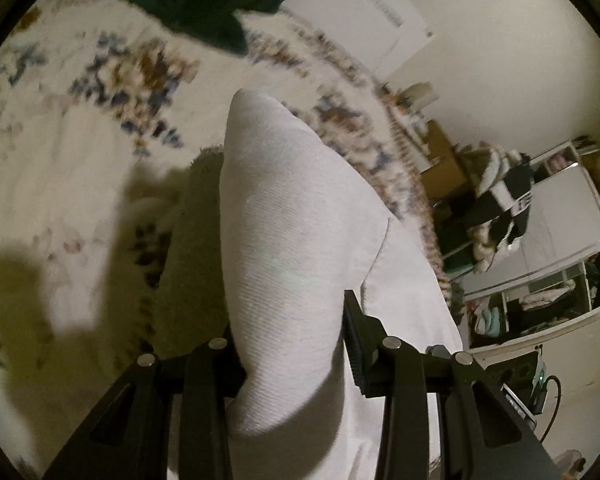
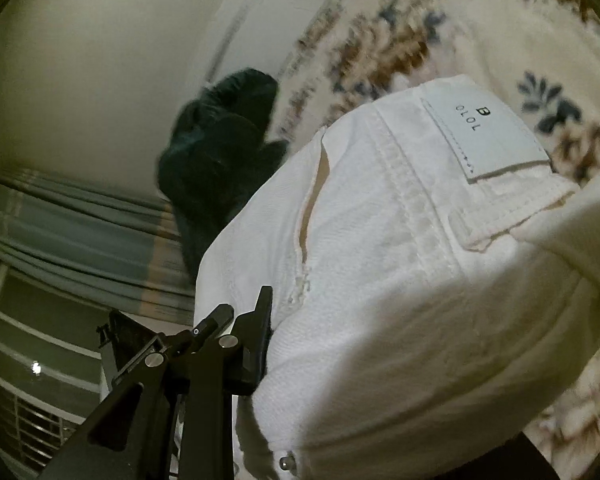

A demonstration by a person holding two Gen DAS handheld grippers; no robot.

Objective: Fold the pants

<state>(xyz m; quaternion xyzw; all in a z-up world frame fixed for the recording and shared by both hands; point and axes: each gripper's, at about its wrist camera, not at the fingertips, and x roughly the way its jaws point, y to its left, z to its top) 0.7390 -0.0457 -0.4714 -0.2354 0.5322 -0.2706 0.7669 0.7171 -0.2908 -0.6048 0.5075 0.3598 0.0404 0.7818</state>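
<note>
In the left wrist view the left gripper (image 1: 296,344) was clamped on a thick bundle of the white pants (image 1: 292,240), which filled the centre of the frame and rose toward its middle, lifted above the flowered rug (image 1: 80,140) that spread over the left side. In the right wrist view the right gripper (image 2: 268,344) was closed on the waistband end of the same pants (image 2: 400,260); only its left finger showed at the lower centre, the other being hidden under the cloth, so the hold was judged from the fabric bunching against it. A white label (image 2: 488,136) sat on the waistband in the upper right of that frame. A dark green garment (image 2: 224,152) lay on the rug toward the upper left of centre, just beyond the pants. The main risk from here seemed to be slippage: the heavy denim hung from two small bites, and a quick swing could pull a fold out of either grip. Uneven carrying could also set the pants down crooked, and the hanging cloth might drag over the green garment and pull it along.
</note>
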